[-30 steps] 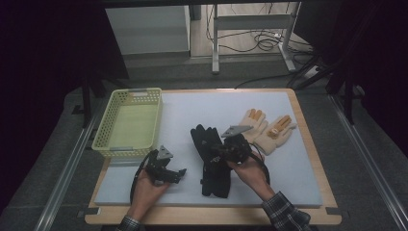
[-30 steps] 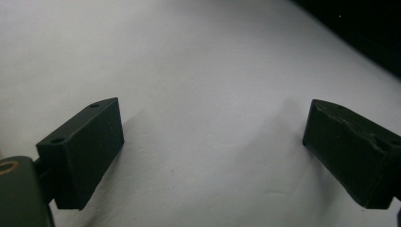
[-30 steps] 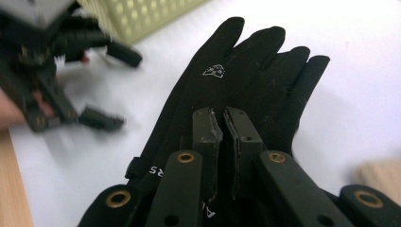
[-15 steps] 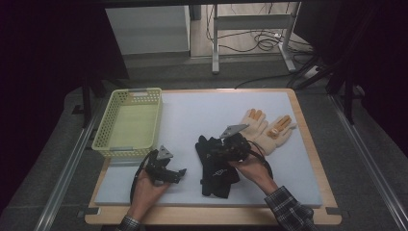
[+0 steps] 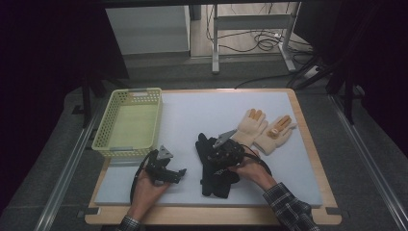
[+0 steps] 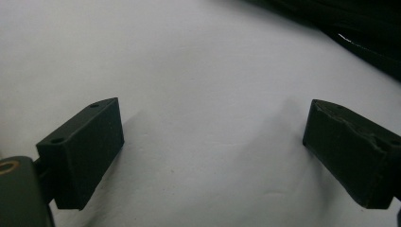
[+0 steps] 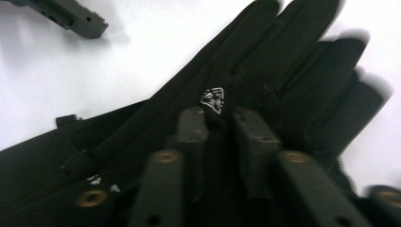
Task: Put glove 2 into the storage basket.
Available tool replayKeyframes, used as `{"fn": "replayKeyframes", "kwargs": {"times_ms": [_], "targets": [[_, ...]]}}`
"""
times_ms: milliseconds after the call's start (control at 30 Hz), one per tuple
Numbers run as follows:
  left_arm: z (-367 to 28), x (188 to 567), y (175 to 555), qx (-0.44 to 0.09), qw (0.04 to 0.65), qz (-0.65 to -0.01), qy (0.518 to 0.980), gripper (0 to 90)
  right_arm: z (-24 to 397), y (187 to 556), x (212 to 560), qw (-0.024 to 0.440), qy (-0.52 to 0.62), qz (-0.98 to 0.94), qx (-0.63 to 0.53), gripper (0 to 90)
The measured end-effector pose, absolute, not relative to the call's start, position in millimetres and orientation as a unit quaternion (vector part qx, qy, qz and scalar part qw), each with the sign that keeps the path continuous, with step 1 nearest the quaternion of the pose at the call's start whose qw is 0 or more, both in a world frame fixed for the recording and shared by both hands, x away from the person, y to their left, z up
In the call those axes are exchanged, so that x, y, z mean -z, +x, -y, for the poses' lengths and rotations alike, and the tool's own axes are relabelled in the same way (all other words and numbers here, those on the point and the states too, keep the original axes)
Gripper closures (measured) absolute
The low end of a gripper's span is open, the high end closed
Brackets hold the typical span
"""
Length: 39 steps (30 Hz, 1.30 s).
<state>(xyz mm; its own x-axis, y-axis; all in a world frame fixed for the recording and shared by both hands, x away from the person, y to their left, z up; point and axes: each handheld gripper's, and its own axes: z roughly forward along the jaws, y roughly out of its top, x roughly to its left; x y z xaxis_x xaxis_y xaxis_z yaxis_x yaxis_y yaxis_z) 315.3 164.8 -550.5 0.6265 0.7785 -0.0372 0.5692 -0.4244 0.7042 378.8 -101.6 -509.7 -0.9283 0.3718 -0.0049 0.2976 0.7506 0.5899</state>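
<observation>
Item count: two black gloves (image 5: 215, 166), two cream gloves (image 5: 262, 130), one yellow basket (image 5: 129, 147), two hand-held grippers (image 5: 179, 174).

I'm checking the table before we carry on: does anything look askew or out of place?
Yes. The black gloves lie bunched and overlapping, where the right tool pinches a fold of fabric. The cream gloves lie flat side by side. The yellow basket hangs slightly over the mat's left edge.
</observation>
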Motion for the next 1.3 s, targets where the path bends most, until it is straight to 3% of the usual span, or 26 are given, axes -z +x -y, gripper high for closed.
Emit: {"fn": "replayKeyframes", "kwargs": {"times_ms": [133, 467, 867, 933, 1033, 1300], "targets": [[-165, 551, 315, -0.149, 0.351, -0.406, 0.830, 6.0, 102, 378, 509, 0.054, 0.203, -0.928, -0.308, 83.7], [-165, 551, 315, -0.149, 0.353, -0.406, 0.830, 6.0, 114, 362, 481, 0.074, 0.296, -0.880, -0.364, 84.3], [-164, 551, 315, -0.149, 0.353, -0.408, 0.829, 6.0, 107, 322, 480, 0.142, 0.376, -0.840, -0.366, 82.4], [-165, 551, 315, -0.149, 0.353, -0.407, 0.830, 6.1, 107, 323, 487, 0.141, 0.369, -0.840, -0.373, 79.8], [-165, 551, 315, -0.149, 0.352, -0.407, 0.830, 6.1, 112, 329, 490, 0.120, 0.363, -0.844, -0.377, 68.6], [-164, 551, 315, -0.148, 0.353, -0.409, 0.828, 6.1, 134, 319, 480, 0.073, 0.307, -0.864, -0.391, 69.9]]}}
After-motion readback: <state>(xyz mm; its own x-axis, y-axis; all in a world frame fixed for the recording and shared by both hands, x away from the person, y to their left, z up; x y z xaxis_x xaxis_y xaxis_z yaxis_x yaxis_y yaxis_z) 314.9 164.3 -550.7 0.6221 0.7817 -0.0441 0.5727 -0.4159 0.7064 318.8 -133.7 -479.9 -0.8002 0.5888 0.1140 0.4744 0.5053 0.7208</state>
